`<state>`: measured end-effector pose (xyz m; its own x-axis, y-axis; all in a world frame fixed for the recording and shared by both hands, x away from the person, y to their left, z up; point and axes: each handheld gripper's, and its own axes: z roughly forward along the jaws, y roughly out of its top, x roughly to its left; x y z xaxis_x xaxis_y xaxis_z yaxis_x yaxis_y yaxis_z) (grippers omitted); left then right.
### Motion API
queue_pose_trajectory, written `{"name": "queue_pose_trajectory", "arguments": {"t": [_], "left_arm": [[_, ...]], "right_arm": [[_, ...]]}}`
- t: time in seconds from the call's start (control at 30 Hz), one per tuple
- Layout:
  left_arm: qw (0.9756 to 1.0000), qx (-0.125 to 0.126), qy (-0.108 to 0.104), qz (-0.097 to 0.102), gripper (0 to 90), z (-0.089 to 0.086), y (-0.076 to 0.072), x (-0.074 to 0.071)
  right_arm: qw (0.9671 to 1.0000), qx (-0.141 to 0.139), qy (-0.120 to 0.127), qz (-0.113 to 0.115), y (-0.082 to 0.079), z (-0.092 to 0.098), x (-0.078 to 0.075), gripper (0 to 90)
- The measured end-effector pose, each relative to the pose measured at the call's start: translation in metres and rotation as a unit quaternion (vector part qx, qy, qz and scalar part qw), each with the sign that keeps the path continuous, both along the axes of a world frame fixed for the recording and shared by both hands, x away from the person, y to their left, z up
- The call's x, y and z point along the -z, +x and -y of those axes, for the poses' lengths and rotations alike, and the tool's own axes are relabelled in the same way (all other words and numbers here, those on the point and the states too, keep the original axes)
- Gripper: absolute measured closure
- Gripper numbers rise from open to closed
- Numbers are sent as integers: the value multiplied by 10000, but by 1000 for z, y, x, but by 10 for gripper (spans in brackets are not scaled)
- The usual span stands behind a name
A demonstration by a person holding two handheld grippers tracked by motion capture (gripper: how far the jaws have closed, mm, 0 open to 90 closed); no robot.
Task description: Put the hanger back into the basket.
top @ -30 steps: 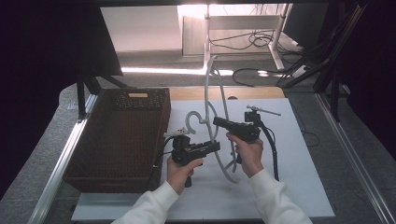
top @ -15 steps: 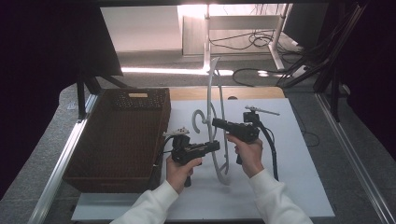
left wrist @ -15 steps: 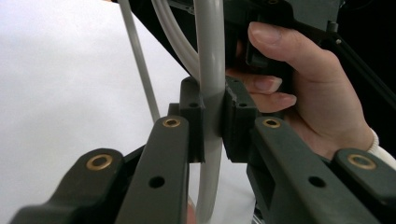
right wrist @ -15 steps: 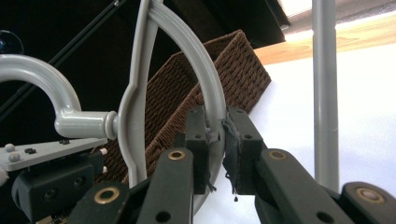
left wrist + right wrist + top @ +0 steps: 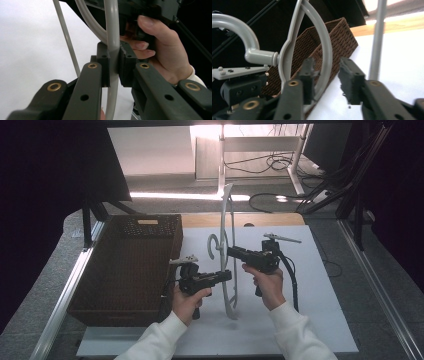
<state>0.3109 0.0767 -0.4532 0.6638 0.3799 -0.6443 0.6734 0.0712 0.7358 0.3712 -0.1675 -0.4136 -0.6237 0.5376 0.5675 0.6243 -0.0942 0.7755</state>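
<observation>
Holding a grey plastic hanger (image 5: pixel 229 251) upright above the white mat (image 5: pixel 310 320), beside the wicker basket (image 5: pixel 125 265): the left gripper (image 5: pixel 113 66) clamps its arm, while the right gripper (image 5: pixel 327 75) stands parted around the curved shoulder. Good practice, likely, is closing squarely on the shoulder before the left lets go.
</observation>
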Motion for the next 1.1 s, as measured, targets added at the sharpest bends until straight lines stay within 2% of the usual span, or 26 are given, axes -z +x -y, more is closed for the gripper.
{"name": "queue_pose_trajectory", "arguments": {"t": [0.17,0.27,0.3,0.37,0.4,0.43,0.53,0.63,0.67,0.97,1.1], "left_arm": [[9998,118,98,140,818,-8,-2,-8],[9998,94,44,158,818,-14,-3,-13],[9998,91,20,167,818,-17,-3,-15],[9999,57,-49,108,818,-23,-3,-17],[9999,55,-81,71,818,-26,-3,-19],[9999,48,-113,51,818,-28,-3,-20],[9999,53,-149,64,818,-36,-5,-25],[9997,114,-202,30,818,-43,-6,-30],[9998,116,-183,35,818,-45,-7,-32],[9998,156,-44,66,818,-61,-8,-51],[9998,165,34,82,818,-75,-8,-63]], "right_arm": [[9994,82,-155,296,-9,13,-12,508],[9978,57,-399,526,-18,25,-20,441],[9978,57,-399,526,-18,25,-20,441],[9960,-3,-632,636,-23,30,-21,412],[9931,-65,-923,715,-27,35,-19,394],[9931,-65,-923,715,-27,35,-19,394],[9891,-89,-1265,743,-28,42,-12,372],[9867,-82,-1440,744,-27,48,-6,361],[9866,-73,-1491,660,-27,50,-4,356],[9797,7,-1905,622,-27,59,5,326],[9780,28,-2005,576,-27,62,7,323]]}}
